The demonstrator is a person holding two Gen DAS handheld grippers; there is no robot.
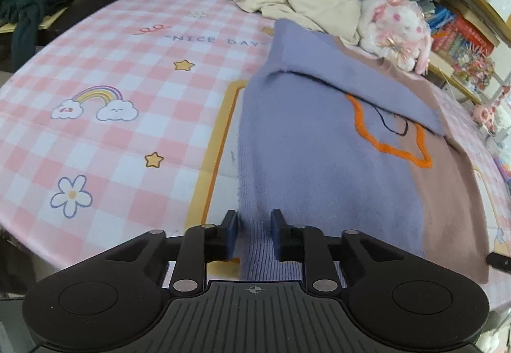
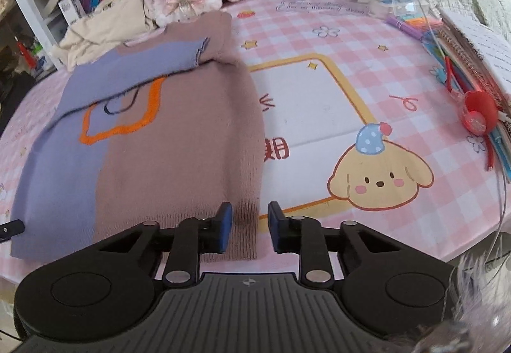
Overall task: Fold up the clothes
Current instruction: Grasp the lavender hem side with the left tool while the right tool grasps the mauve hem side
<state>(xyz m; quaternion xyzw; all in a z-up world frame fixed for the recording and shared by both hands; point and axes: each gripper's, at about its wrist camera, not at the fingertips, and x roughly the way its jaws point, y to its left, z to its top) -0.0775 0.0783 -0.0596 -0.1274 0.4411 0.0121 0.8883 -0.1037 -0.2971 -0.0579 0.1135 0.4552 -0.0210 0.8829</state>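
– Two tongs, both spread apart?
– Yes; left tongs (image 1: pixel 254 233) and right tongs (image 2: pixel 246 230) straddle the near hem of the sweater (image 2: pixel 166 142), flat on the bench (image 2: pixel 319 97).

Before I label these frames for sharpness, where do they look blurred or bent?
Left wrist view: the purple and mauve knitted sweater looks soft, blurring toward the right edge; the pink checked tablecloth bows with fisheye distortion. Right wrist view: sharper centre, a blurred pale fuzzy shape at the lower right corner, even light, no glare.
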